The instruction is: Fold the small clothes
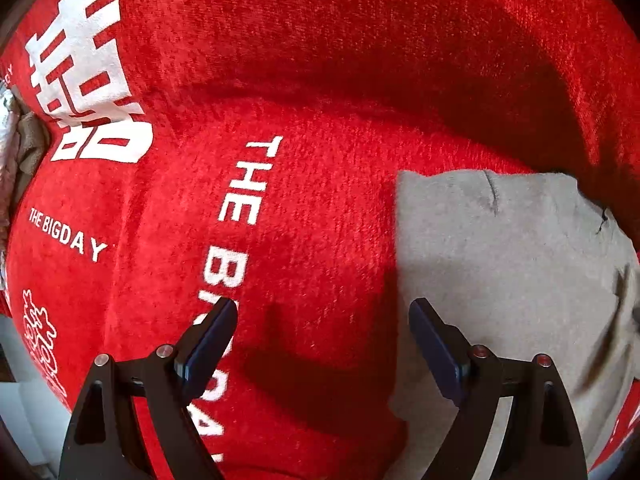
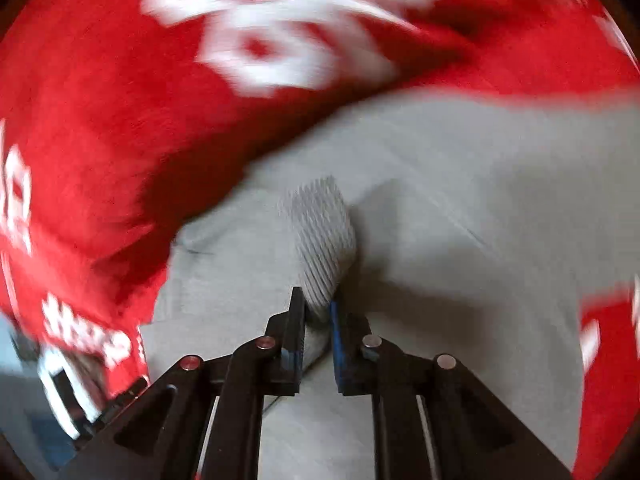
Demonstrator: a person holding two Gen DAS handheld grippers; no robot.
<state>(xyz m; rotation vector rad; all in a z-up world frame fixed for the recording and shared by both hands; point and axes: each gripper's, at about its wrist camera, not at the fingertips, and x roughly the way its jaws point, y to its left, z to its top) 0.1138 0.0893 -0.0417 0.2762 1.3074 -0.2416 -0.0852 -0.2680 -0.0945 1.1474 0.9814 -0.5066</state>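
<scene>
A small grey garment (image 1: 500,264) lies on a red plush cover (image 1: 304,200) printed with white letters. My left gripper (image 1: 322,312) is open and empty, its jaws wide apart just above the cover at the garment's left edge. In the right wrist view, which is blurred by motion, my right gripper (image 2: 318,306) is shut on a ribbed grey cuff (image 2: 324,240) of the grey garment (image 2: 460,208), which sticks up between the fingers. The rest of the garment spreads flat beyond and to the right.
The red cover (image 2: 120,140) fills most of both views and bulges in folds. A bit of beige and silvery cloth (image 1: 16,148) shows at the far left edge. A pale floor or surface (image 1: 24,400) shows at the lower left.
</scene>
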